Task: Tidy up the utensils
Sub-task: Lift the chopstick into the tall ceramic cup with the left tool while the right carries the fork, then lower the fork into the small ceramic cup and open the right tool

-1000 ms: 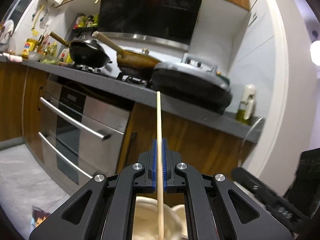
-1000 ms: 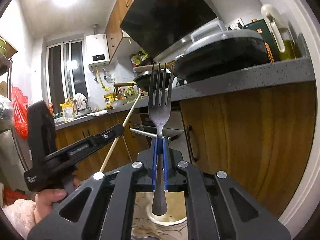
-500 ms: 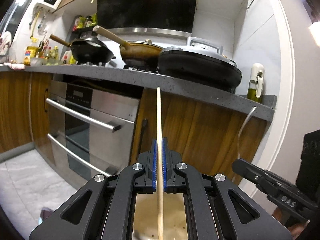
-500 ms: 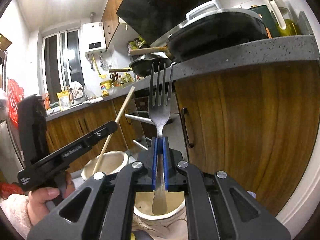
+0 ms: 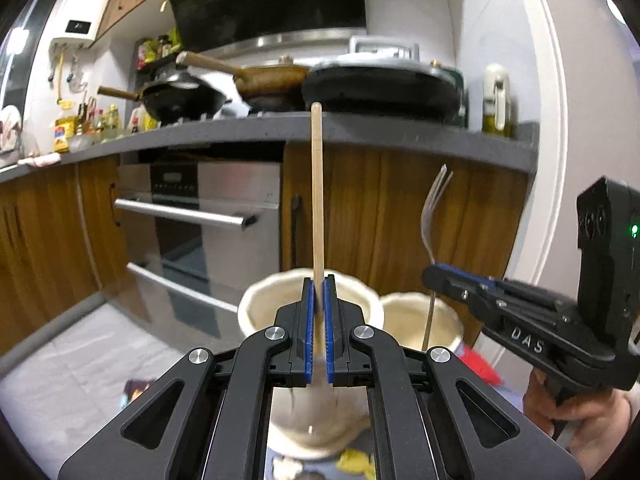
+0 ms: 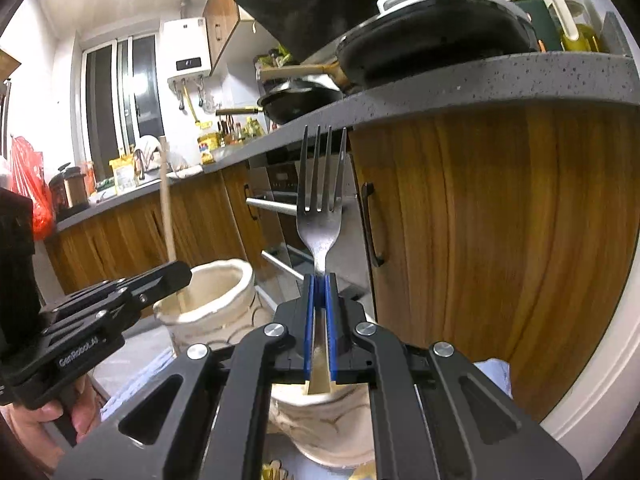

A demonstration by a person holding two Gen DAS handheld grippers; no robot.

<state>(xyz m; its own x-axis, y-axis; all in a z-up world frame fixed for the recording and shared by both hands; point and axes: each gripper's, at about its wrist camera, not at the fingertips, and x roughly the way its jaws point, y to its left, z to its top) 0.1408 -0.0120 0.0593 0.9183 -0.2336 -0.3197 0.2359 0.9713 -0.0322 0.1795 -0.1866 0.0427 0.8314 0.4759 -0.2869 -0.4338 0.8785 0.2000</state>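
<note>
Left tool (image 5: 316,280): blue pads pinching a chopstick (image 5: 317,184), thin pale wood, upright, lower end down inside the left holder (image 5: 256,300). Right tool (image 6: 319,280): pads clamped on the neck of a steel fork (image 6: 321,196), tines up, handle end dipping into the right holder (image 6: 332,420).

Both holders are cream ceramic, wavy rims, embossed sides, standing just beside each other on the floor. The two tools sit near each other over them, little side clearance. Wood-grain cabinet doors (image 6: 500,240) close behind; speckled grey table (image 6: 500,80) edge overhangs above. Steel oven (image 5: 200,216) to the left.
</note>
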